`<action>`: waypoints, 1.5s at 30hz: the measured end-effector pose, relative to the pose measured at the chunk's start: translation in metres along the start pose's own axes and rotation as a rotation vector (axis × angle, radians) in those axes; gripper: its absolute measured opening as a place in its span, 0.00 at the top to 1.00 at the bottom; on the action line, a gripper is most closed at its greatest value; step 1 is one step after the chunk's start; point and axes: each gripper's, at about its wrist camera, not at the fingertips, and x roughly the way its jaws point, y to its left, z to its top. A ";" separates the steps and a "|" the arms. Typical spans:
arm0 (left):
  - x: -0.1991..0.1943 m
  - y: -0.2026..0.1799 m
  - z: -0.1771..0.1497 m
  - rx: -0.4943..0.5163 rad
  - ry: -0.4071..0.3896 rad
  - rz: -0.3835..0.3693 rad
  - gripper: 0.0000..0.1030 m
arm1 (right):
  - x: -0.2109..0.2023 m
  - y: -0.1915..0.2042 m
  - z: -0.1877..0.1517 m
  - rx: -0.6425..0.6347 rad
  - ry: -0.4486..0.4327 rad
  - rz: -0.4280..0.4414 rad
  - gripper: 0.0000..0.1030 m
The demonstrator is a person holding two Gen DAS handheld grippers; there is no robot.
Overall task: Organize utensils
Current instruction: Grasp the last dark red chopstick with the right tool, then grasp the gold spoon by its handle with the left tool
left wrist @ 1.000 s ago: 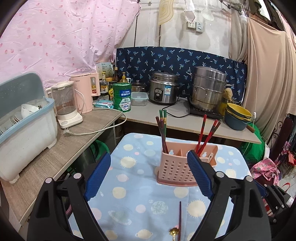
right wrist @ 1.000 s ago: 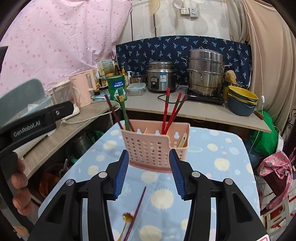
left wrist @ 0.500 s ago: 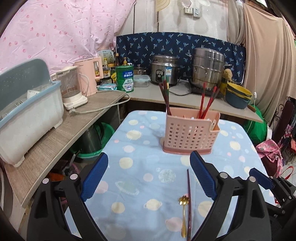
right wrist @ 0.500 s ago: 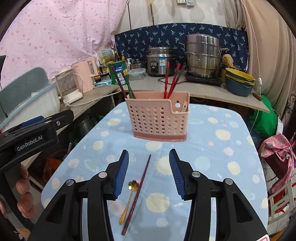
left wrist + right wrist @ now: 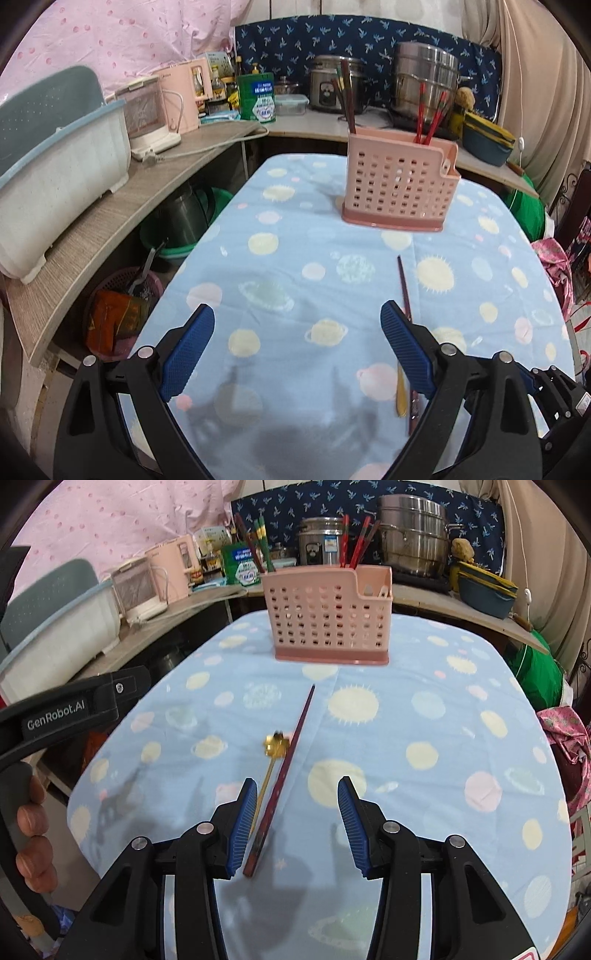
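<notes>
A pink perforated utensil holder (image 5: 327,614) stands on the far part of the blue dotted tablecloth (image 5: 424,716); it also shows in the left wrist view (image 5: 399,184). It holds red chopsticks (image 5: 354,541) and dark and green chopsticks (image 5: 255,544). A dark red chopstick (image 5: 284,771) and a gold spoon (image 5: 275,747) lie side by side on the cloth. My right gripper (image 5: 297,821) is open and empty just above the chopstick's near end. My left gripper (image 5: 297,349) is open and empty; the chopstick (image 5: 402,284) and the spoon handle (image 5: 400,393) lie by its right finger.
A wooden counter on the left carries a dish rack (image 5: 48,177) and kettles (image 5: 162,107). The back counter holds a rice cooker (image 5: 328,88), a steel steamer pot (image 5: 424,77) and stacked bowls (image 5: 487,142). Baskets and a green basin (image 5: 173,229) sit under the counter.
Both grippers have pulled back from the holder and lowered toward the cloth. The chopstick and spoon now lie right at the right gripper's fingers. Both stay open.
</notes>
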 end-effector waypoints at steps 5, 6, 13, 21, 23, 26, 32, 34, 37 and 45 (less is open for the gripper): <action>0.010 0.003 -0.016 0.008 0.043 0.012 0.15 | 0.010 0.005 -0.020 0.004 0.045 0.016 0.56; 0.012 0.004 -0.019 0.008 0.050 0.013 0.15 | 0.012 0.006 -0.023 0.008 0.052 0.020 0.56; 0.025 0.007 -0.037 0.016 0.102 0.022 0.15 | 0.024 0.016 -0.038 0.000 0.093 0.037 0.57; 0.034 0.007 -0.051 0.030 0.142 0.028 0.15 | 0.038 0.024 -0.045 -0.020 0.119 0.033 0.71; 0.035 0.006 -0.053 0.031 0.147 0.027 0.15 | 0.039 0.024 -0.045 -0.025 0.112 0.022 0.76; 0.036 0.005 -0.054 0.032 0.154 0.022 0.15 | 0.040 0.021 -0.044 -0.024 0.108 0.007 0.86; 0.039 -0.003 -0.056 0.043 0.169 -0.005 0.15 | 0.040 0.005 -0.042 0.024 0.106 -0.001 0.93; 0.040 -0.008 -0.058 0.048 0.178 -0.018 0.15 | 0.039 -0.002 -0.042 0.045 0.103 -0.011 0.93; 0.041 -0.018 -0.061 0.061 0.187 -0.041 0.15 | 0.038 -0.012 -0.041 0.076 0.100 -0.018 0.93; 0.046 -0.046 -0.068 0.076 0.222 -0.114 0.15 | 0.034 -0.031 -0.041 0.124 0.096 -0.025 0.93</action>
